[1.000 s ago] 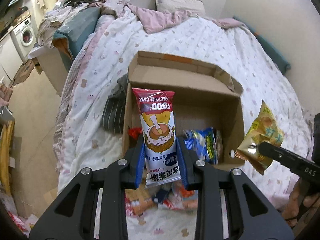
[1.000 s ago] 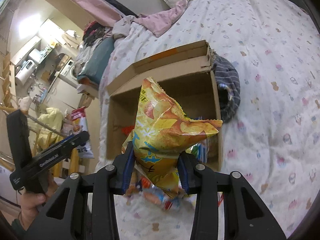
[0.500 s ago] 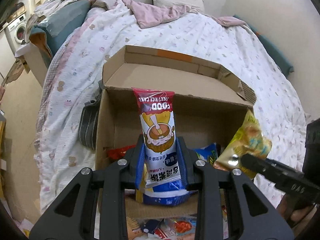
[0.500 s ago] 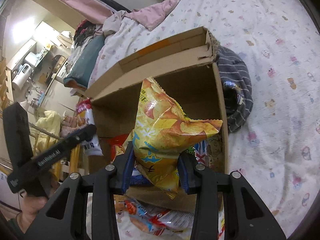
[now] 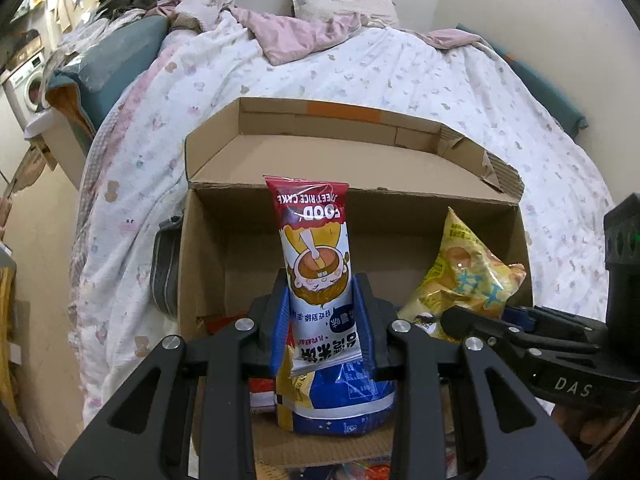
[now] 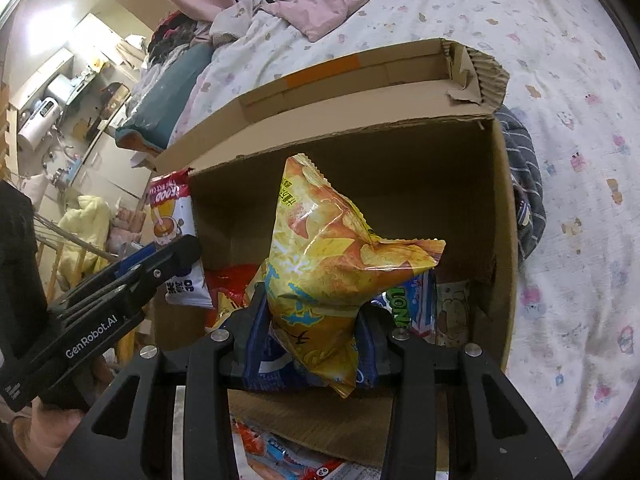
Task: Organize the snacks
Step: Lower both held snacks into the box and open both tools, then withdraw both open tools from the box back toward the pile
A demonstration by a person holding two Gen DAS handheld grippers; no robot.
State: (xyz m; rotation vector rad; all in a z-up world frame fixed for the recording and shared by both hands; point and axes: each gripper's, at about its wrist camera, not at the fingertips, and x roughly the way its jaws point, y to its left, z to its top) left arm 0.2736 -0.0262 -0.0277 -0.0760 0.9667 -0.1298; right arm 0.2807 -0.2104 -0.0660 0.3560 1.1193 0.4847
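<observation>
An open cardboard box (image 5: 208, 264) (image 6: 500, 216) lies on the bed. My left gripper (image 5: 322, 320) is shut on a tall red-and-white rice cake packet (image 5: 316, 256), held upright over the box's near-left part. In the right wrist view that packet (image 6: 170, 216) shows at the box's left wall, with the left gripper (image 6: 176, 256) below it. My right gripper (image 6: 314, 332) is shut on a yellow chip bag (image 6: 320, 264), held inside the box mouth; from the left wrist view the same bag (image 5: 464, 276) sits at the right. Several snack packs lie on the box floor, among them a blue bag (image 5: 340, 404).
Loose snack packs (image 6: 288, 456) lie on the bedspread in front of the box. A striped grey garment (image 6: 524, 184) is bunched against the box's right side. A pink blanket (image 5: 304, 32) and pillow lie at the bed's head. Floor and clutter are left of the bed.
Both grippers have moved forward and down with their packs, from in front of the box to over and into its opening. The box now fills much more of both views.
</observation>
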